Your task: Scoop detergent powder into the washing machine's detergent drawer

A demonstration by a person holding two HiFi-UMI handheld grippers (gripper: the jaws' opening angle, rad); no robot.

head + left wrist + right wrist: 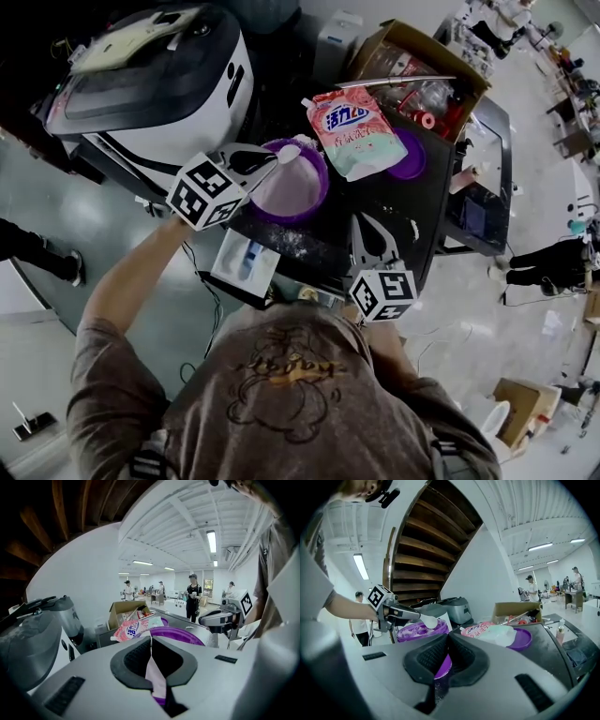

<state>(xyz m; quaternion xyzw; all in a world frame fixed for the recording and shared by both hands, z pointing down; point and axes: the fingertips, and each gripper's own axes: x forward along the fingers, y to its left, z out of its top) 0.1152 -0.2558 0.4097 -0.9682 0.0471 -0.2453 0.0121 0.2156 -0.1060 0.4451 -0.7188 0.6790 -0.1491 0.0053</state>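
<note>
My left gripper (265,161) is shut on the handle of a white spoon (289,154), and holds it above the purple tub (317,187) of white powder. In the left gripper view the spoon handle (153,671) runs down between the jaws of the left gripper (151,640). In the right gripper view the spoon's bowl (429,621) hangs over the tub (415,631). A pink detergent bag (352,131) lies behind the tub. My right gripper (361,220) is shut and holds nothing, low over the black table right of the tub. The washer's open drawer (246,258) shows near the table's front left corner.
The white washing machine (150,80) stands at the far left. A purple lid (412,155) lies beside the bag, with an open cardboard box (422,66) behind it. Spilled powder (292,242) dusts the black table (412,216). People stand far across the hall.
</note>
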